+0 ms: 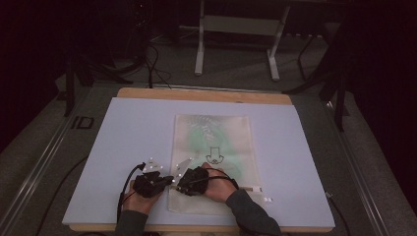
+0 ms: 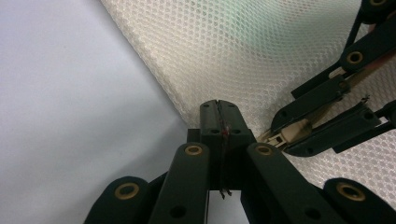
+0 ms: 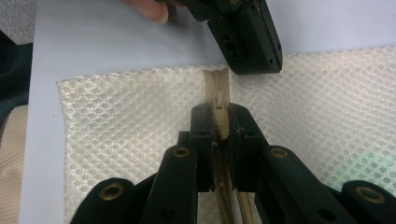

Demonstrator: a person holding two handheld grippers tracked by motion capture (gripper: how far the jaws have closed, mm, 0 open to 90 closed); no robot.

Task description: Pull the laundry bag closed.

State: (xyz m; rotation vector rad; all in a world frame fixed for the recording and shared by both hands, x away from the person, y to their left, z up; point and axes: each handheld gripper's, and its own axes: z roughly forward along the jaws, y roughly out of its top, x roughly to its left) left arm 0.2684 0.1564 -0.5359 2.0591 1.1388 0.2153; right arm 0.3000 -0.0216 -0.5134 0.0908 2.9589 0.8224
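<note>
Mesh bag point(image 1: 216, 147): a flat, pale, net-fabric pouch lying on the board a little toward 5 o'clock of its middle, long side running from 12 to 6 o'clock; green contents show faintly through the net, and a small dark printed figure sits near the middle of the bag.

Zipper point(image 3: 217, 93): a beige strip along the bag's near end; in the right gripper view it runs from 6 toward 12 o'clock and stops just short of the bag's edge.

Zipper pull point(image 3: 218, 100): a small beige tab lying on the strip, just past the tips of the right jaws.

Right gripper point(image 3: 219, 122): jaws drawn together and clamped on the zipper strip, which runs between the pads; in the high view it rests on the bag's near left corner.

Left gripper point(image 2: 218, 119): jaws pressed together at the bag's edge, seemingly with a thin bit of the edge pinched between them; whether it truly grips cloth cannot be told. It lies at 9 o'clock of the right gripper, their tips nearly touching.

Hands: the person's left hand point(image 1: 142, 199) and right hand point(image 1: 219, 187) come in from 6 o'clock, each around its gripper.

Board point(image 1: 133, 132): a pale lilac sheet covering a wooden table point(image 1: 206, 94), whose bare edge shows at 12 o'clock.

Floor: grey carpet around the table, with a white frame stand point(image 1: 236, 39) at 12 o'clock.
</note>
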